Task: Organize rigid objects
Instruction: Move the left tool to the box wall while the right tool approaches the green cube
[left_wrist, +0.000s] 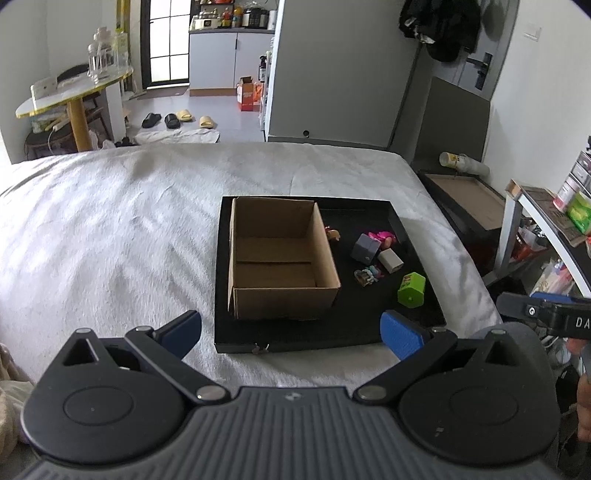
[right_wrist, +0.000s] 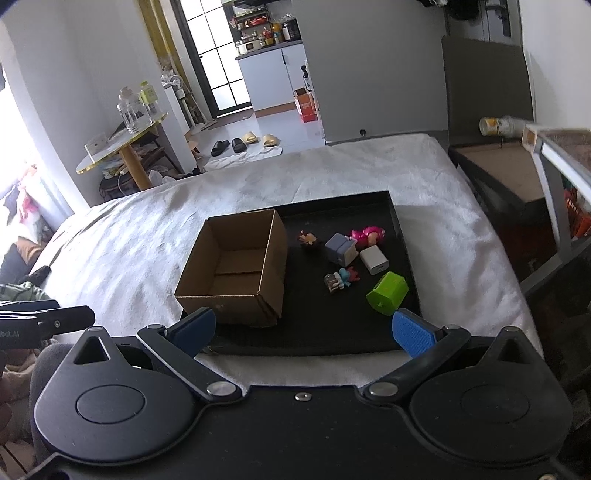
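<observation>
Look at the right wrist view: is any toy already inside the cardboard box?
No. The cardboard box shows only its bare floor, and the toys, such as the green block, lie beside it on the black tray.

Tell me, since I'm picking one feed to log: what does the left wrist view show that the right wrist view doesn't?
Only the left wrist view shows black clothing hanging by the door and cluttered shelves at right.

Only the right wrist view shows a sunlit pile of fabric at far left.

Both show the open brown cardboard box, empty, in the black tray, with the green plastic block and white cube loose beside it, and each view's own gripper open: left gripper, right gripper.
</observation>
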